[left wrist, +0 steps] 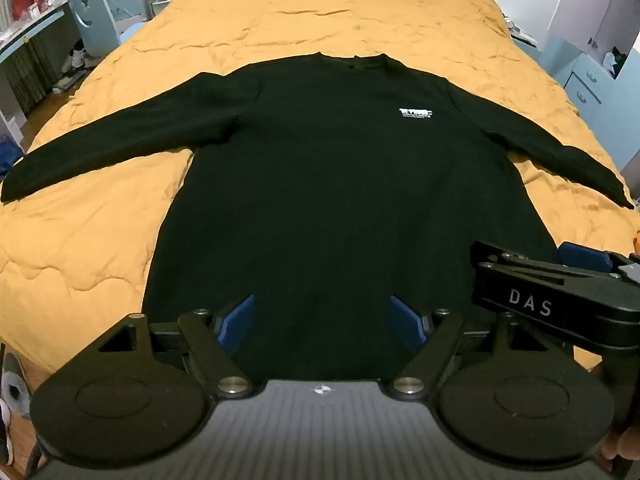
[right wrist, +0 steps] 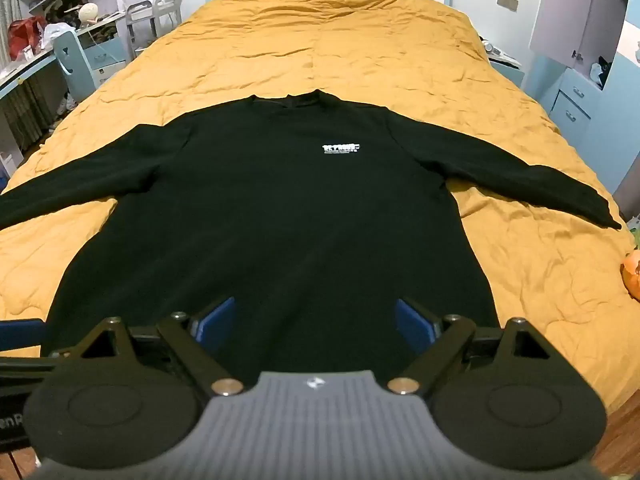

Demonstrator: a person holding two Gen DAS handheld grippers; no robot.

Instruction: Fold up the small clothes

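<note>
A black long-sleeved sweatshirt (left wrist: 320,200) lies flat, front up, on the mustard quilt (left wrist: 100,240), both sleeves spread out to the sides. A small white logo (left wrist: 416,113) marks its chest. It also shows in the right wrist view (right wrist: 272,220), with its collar at the far end. My left gripper (left wrist: 324,320) is open and empty above the hem, blue pads apart. My right gripper (right wrist: 316,324) is open and empty above the hem too. The right gripper's body (left wrist: 560,296) shows at the right in the left wrist view.
The quilt (right wrist: 520,260) covers the whole bed. A blue chair (left wrist: 96,20) and a cluttered desk stand at the left. Blue drawers (right wrist: 572,108) and a white cupboard stand at the right. An orange object (right wrist: 632,272) lies at the bed's right edge.
</note>
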